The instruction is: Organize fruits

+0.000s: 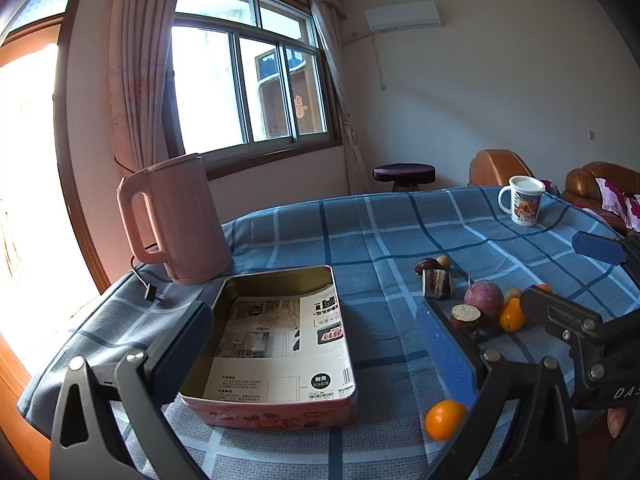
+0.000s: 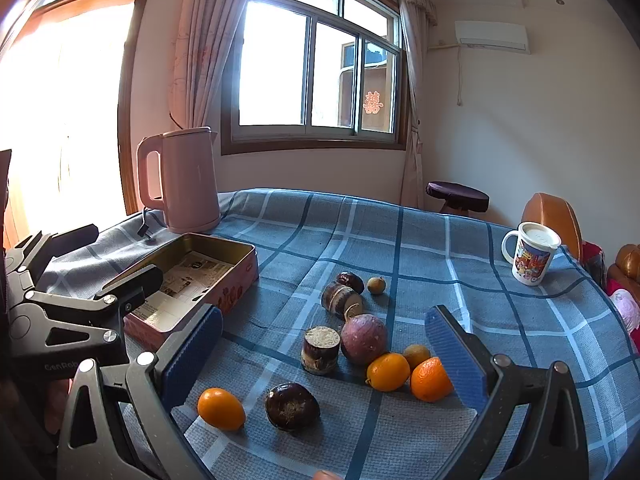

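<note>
Two hand-held grippers above a counter (image 2: 420, 240) covered in blue plaid cloth, with no fruit yet placed. The left gripper (image 1: 316, 344) hovers over the open tin (image 1: 280, 344), its fingers spread wide on either side of the tin and holding nothing. The right gripper (image 2: 324, 344) hovers over the scattered produce, its fingers likewise wide apart and empty. The tin, lined with printed paper and otherwise bare, sits at the left of the counter beside a pink kettle (image 2: 180, 180).

The produce lies loose on the cloth to the right of the tin: an orange fruit (image 2: 221, 408) and a dark round fruit (image 2: 292, 406) nearest the right gripper; a cut cane section (image 2: 320, 350) standing on end just beside a purple round root (image 2: 364, 338); two orange fruits (image 2: 408, 372) touching each other, with a small brown fruit (image 2: 417, 354) behind them. A further group lies beyond: a second cane piece (image 2: 342, 300), a dark fruit (image 2: 350, 281) and a small brown fruit (image 2: 376, 284). A lidded mug (image 2: 531, 258) stands well apart at the far right.

Probable hazards: round fruits may roll off under a glancing finger contact; the clustered oranges invite a grasp that catches two at once or nudges a neighbour; soft cloth may bunch under a low approach. The two grippers work close together, so a transfer toward the tin risks collision with the left gripper.
</note>
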`<state>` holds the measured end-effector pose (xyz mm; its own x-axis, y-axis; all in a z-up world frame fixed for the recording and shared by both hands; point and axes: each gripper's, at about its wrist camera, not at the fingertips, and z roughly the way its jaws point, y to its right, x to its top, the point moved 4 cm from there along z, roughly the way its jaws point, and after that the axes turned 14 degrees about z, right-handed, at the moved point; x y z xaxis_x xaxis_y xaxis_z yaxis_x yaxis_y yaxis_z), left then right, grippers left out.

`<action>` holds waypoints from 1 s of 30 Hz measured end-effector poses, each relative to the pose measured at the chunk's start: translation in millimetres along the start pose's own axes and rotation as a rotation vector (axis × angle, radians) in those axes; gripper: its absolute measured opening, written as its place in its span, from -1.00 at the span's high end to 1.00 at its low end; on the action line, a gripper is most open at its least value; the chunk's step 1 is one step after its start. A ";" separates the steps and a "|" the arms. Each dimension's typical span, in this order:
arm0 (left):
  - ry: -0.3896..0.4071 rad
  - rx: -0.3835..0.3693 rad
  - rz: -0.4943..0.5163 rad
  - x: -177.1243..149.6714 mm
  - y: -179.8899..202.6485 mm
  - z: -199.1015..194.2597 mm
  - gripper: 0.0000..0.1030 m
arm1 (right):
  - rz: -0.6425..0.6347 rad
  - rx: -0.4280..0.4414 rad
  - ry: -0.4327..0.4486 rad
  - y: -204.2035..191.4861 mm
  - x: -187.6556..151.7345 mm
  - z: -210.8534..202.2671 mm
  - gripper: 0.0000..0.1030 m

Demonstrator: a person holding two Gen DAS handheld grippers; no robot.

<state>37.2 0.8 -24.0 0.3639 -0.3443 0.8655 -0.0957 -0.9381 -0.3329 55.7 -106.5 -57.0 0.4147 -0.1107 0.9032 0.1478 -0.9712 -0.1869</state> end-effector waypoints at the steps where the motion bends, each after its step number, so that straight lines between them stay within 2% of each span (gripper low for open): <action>1: -0.001 0.000 0.000 -0.6 -0.1 -0.1 -1.00 | 0.000 0.000 -0.001 0.5 0.0 0.5 -0.98; 12: -0.032 -0.018 -0.002 -11.4 5.6 9.2 -1.00 | 0.014 -0.014 -0.044 14.8 -14.4 11.6 -0.98; 21: -0.126 -0.239 0.052 -39.1 58.8 24.2 -0.99 | 0.040 -0.048 -0.119 38.0 -39.9 28.0 -0.98; 25: -0.131 -0.299 0.085 -44.4 75.5 21.7 -0.86 | 0.046 -0.043 -0.143 43.5 -47.7 31.2 -0.95; 30: -0.167 -0.386 0.113 -52.4 91.2 25.3 -0.61 | 0.076 -0.018 -0.178 50.6 -54.4 35.2 -0.64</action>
<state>32.8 -65.7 -109.2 0.4730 -0.4648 0.7485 -0.4719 -0.8511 -0.2303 72.2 -142.3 -129.2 0.5768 -0.1464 0.8037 0.0944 -0.9653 -0.2436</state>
